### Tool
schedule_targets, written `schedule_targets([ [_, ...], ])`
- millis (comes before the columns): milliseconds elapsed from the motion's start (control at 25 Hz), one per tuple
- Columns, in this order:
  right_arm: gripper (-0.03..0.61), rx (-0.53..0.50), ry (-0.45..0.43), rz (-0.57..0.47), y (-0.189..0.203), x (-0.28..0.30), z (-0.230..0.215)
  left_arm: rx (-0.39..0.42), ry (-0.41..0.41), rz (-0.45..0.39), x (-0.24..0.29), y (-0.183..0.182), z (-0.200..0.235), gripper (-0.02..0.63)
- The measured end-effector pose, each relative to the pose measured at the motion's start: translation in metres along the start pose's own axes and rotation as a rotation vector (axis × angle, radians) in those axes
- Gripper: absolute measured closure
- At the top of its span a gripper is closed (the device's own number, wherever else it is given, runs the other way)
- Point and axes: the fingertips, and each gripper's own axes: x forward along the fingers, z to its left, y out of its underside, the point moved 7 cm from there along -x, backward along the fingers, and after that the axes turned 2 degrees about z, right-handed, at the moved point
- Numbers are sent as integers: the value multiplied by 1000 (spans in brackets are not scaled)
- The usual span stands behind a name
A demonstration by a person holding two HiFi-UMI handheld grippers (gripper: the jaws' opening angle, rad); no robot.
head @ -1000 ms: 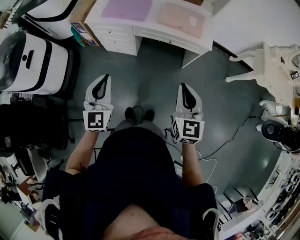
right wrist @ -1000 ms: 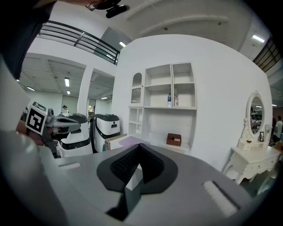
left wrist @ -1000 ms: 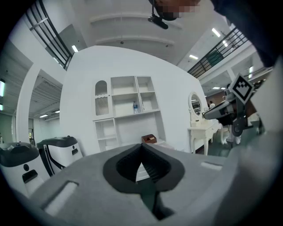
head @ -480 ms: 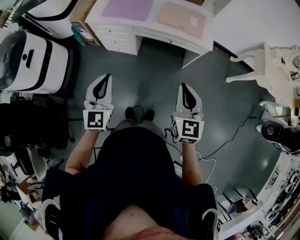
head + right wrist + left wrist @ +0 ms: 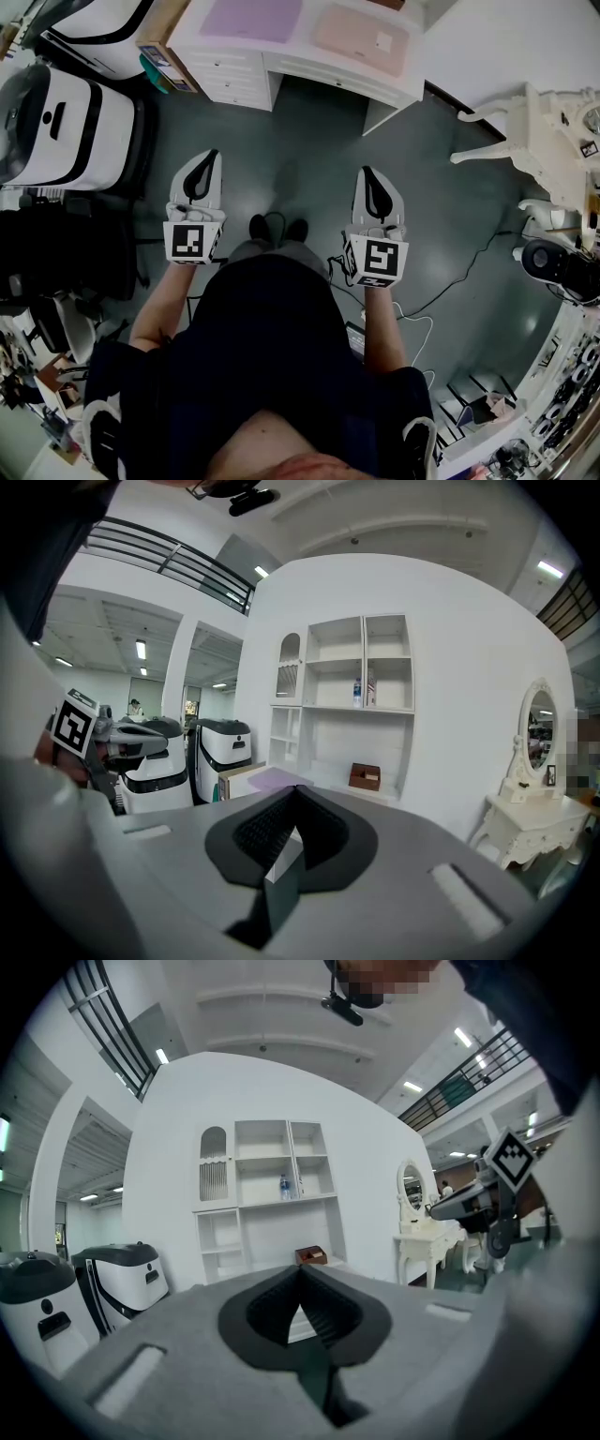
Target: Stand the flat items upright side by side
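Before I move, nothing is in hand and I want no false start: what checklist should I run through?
1. Left claw empty: ok, shut on nothing.
2. Right claw empty: ok, shut on nothing.
3. Claws opened for a grasp: not ok, both are shut.
4. Flat items in reach: not ok. The purple item and the pink item lie on the white desk, ahead of both claws.
5. Items upright: not ok, both lie flat.
6. Something to stand them against: cannot tell.
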Motion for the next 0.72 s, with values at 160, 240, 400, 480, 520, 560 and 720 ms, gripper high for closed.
schedule_targets([
  [160,577,-7,-2,-6,0,-1,-3,-11,13,-6,2,-3,-1,608],
  [240,574,-14,-4,-9,0,-2,-4,-9,21,-7,3,-4,-2,599],
  [400,514,-25,-8,-15,0,-2,-8,-14,33,-10,6,-5,-6,559],
  [480,502,-23,-11,-16,0,-1,-10,-16,37,-15,8,-6,-7,539],
  [520,491,-20,-13,-18,0,-2,-11,-12,41,-17,8,-7,-8,523],
  [560,483,-17,-16,-21,0,-2,-12,-6,47,-19,9,-7,-9,507],
  [720,438,-21,-33,-28,-2,1,-17,-7,53,-23,16,-12,-12,463],
])
